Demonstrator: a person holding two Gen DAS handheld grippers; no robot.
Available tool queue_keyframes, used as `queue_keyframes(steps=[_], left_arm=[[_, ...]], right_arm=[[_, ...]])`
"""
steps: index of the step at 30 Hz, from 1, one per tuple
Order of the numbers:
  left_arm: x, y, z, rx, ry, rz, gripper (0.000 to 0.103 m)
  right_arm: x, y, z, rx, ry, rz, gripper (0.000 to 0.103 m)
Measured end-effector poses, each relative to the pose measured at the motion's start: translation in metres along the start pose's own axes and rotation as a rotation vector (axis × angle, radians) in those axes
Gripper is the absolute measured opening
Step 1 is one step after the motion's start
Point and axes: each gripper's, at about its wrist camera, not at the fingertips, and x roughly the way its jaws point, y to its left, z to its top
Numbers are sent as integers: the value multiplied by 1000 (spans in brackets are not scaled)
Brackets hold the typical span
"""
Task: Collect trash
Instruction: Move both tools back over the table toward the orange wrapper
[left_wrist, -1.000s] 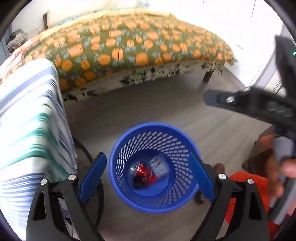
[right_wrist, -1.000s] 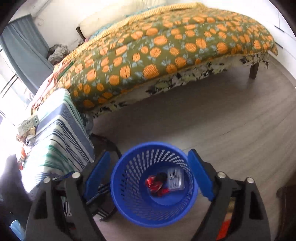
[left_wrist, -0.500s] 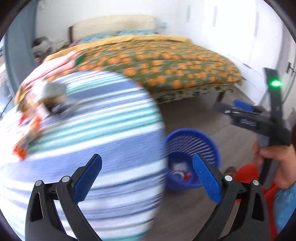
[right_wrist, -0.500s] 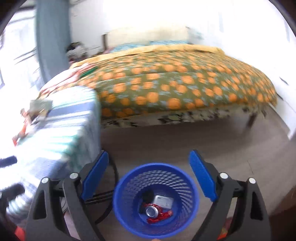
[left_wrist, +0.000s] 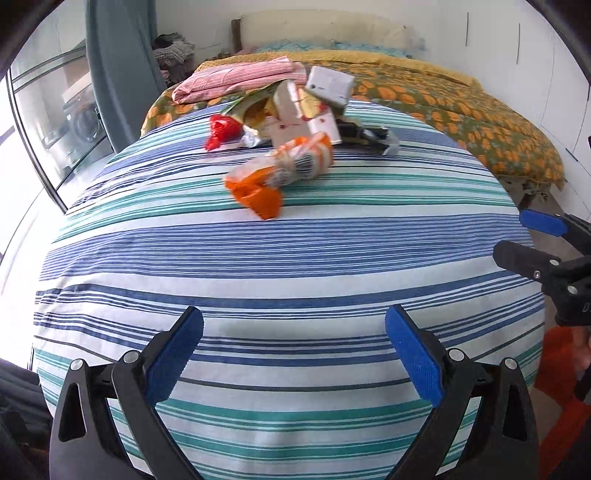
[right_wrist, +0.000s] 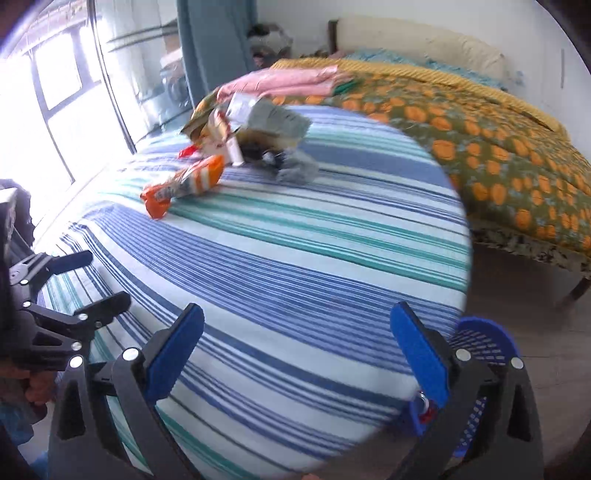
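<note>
Trash is heaped at the far side of the striped tablecloth (left_wrist: 288, 258). Nearest the cameras, the left gripper (left_wrist: 293, 354) and right gripper (right_wrist: 297, 350) hover over the cloth's near edge, jaws spread fully wide and empty after opening further just now, ready for a pickup. Farther on lies an orange snack wrapper (left_wrist: 280, 171), nearest of the pile, then a red wrapper (left_wrist: 221, 131) and a white carton (left_wrist: 328, 86). Only the right wrist view shows the blue basket (right_wrist: 484, 343) on the floor beside the table; the left shows the pile sharply.
</note>
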Motion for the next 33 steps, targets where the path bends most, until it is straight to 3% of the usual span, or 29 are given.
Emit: queue_keyframes(steps=[9, 16, 19, 26, 33], left_arm=[[6, 53, 2, -25, 20, 3, 97], [18, 67, 31, 8, -5, -99, 97], [27, 65, 59, 73, -36, -139, 97], [66, 26, 104, 294, 8, -241, 97], [99, 17, 123, 292, 33, -235, 97]], right_arm=[[53, 31, 29, -41, 69, -24, 98], [58, 38, 30, -67, 65, -45, 98], [57, 39, 29, -66, 63, -45, 98], [56, 41, 29, -63, 61, -49, 98], [56, 41, 30, -55, 60, -52, 98]])
